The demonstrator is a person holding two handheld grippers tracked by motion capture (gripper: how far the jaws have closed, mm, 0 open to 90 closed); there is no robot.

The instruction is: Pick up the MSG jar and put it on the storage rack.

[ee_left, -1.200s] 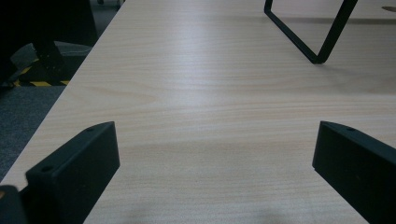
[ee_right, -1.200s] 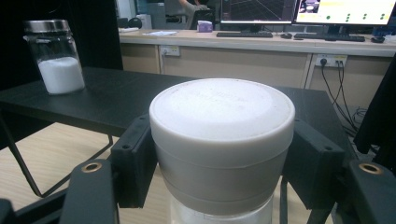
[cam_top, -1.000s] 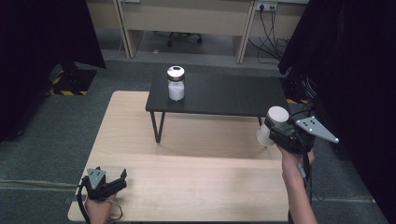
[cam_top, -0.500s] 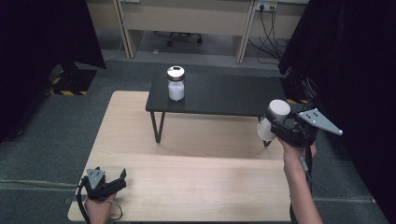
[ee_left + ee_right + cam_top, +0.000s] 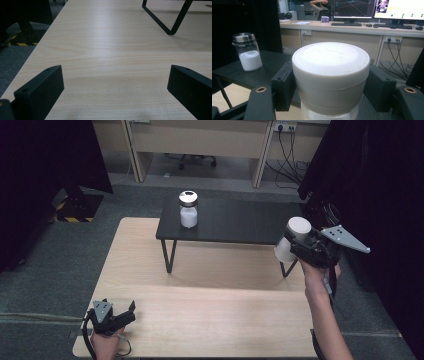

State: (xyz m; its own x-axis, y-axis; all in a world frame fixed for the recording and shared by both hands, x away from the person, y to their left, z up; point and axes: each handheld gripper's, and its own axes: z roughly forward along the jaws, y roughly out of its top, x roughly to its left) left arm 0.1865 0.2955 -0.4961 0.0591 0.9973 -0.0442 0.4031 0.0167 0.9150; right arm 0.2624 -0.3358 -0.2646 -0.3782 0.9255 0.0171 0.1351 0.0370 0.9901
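Holding: right claw [image 5: 300, 245] is clamped around a white-capped jar [image 5: 292, 238], in the air just off the right end of the black shelf [image 5: 240, 222], above the desk [image 5: 210, 315].
Left claw [image 5: 122, 316]: jaws wide apart, nothing between them, low over the desk's near left corner.
Risk: the grip sits high, near the cap, so the jar could swing, slip, or clip the shelf edge on approach; I judge this modest.
Neighbour: glass shaker [image 5: 188, 209] stands well apart, unlikely to be struck.
Axis: the jar's long axis leans, cap up and tipped toward the person's right.

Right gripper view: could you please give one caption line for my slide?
Right claw shut on a white-capped jar, raised near the black side table where a metal-lidded jar of white powder stands.
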